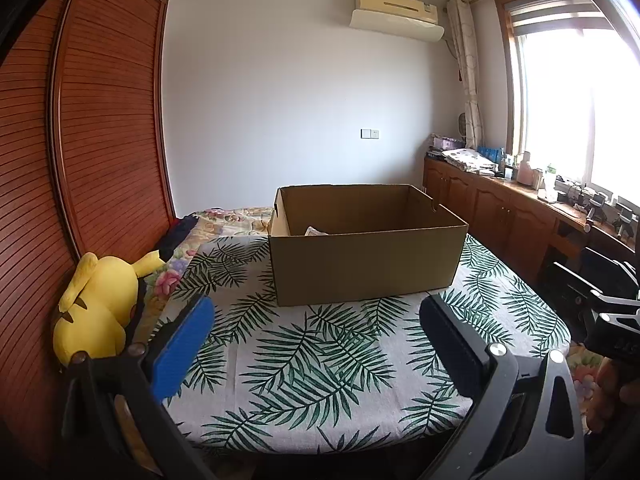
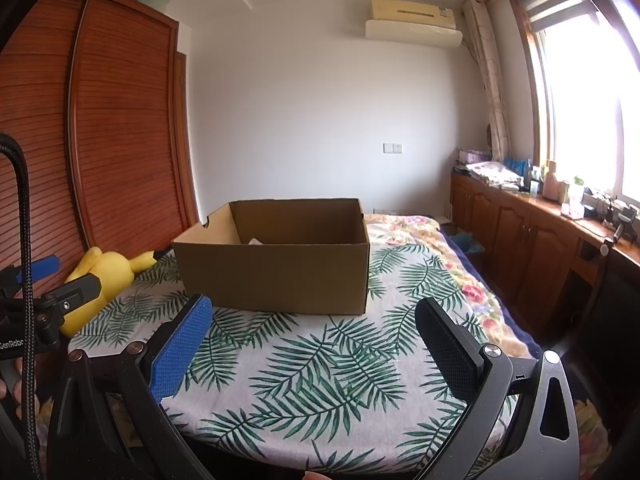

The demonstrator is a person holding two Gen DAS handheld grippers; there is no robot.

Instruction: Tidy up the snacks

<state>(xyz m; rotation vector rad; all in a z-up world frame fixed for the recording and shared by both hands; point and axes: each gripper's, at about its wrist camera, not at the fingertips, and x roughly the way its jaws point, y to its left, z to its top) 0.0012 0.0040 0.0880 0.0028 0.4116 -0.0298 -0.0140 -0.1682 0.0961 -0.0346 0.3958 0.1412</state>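
Note:
An open brown cardboard box [image 1: 364, 264] [image 2: 276, 272] stands on a table covered by a leaf-print cloth [image 1: 320, 364] [image 2: 316, 380]. A pale packet corner [image 1: 316, 231] [image 2: 255, 241] peeks above the box's near wall; the box's other contents are hidden. My left gripper [image 1: 316, 312] hovers open above the cloth, short of the box, nothing between its fingers. My right gripper [image 2: 314, 312] is likewise open and holds nothing, a little in front of the box. The left gripper [image 2: 44, 280] also shows at the left edge of the right wrist view.
A yellow plush toy [image 1: 96, 308] [image 2: 104, 276] lies left of the table against a brown slatted wardrobe [image 1: 100, 120]. A floral bedspread [image 2: 420, 236] stretches behind the box. Wooden cabinets with clutter [image 1: 520, 208] run under the window on the right.

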